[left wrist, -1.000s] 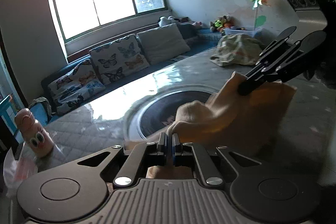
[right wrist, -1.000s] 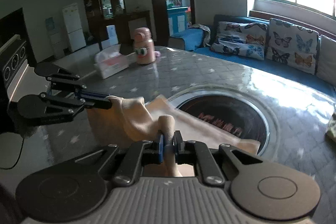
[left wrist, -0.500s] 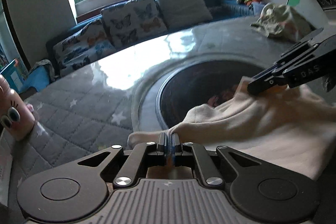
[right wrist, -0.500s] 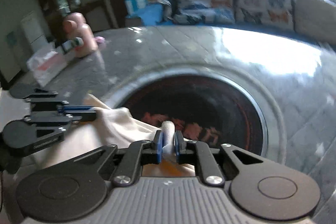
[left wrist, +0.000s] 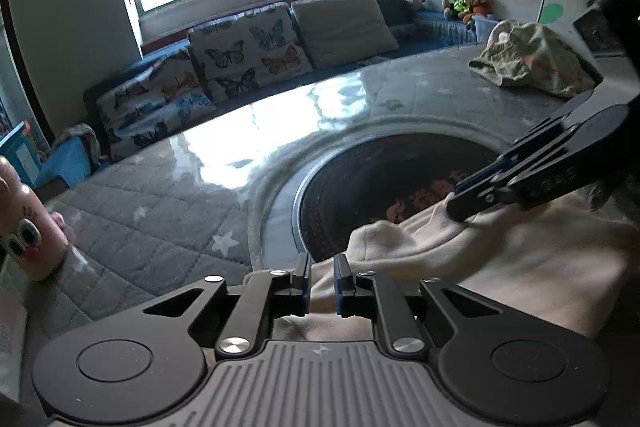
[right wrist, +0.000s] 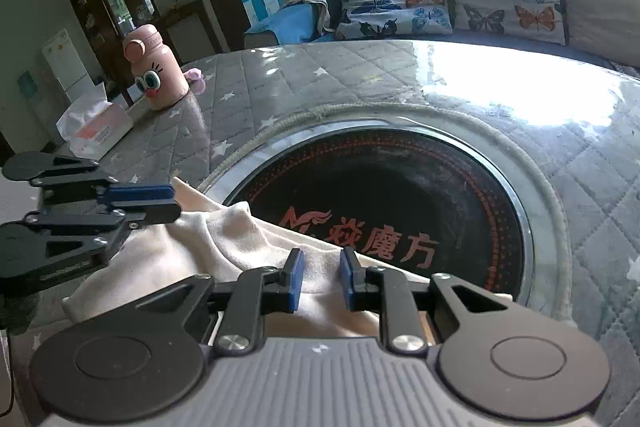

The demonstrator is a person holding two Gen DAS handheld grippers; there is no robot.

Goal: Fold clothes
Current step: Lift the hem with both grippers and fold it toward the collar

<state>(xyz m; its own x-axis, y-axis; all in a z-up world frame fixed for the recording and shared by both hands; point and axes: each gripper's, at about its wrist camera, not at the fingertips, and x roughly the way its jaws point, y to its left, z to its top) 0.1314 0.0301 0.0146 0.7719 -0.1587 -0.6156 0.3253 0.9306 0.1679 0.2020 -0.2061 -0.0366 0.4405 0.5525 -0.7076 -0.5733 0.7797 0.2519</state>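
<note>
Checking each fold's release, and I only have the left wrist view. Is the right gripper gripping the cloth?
Observer: No. The right gripper's jaws have just been opening; its pads stand clear of the cloth between them.
Operator: Is the disc plain?
Observer: No, it bears a red winged M and characters, just beyond the cloth.
Operator: Anything by the bottle?
Observer: A tissue box, apart from it.
</note>
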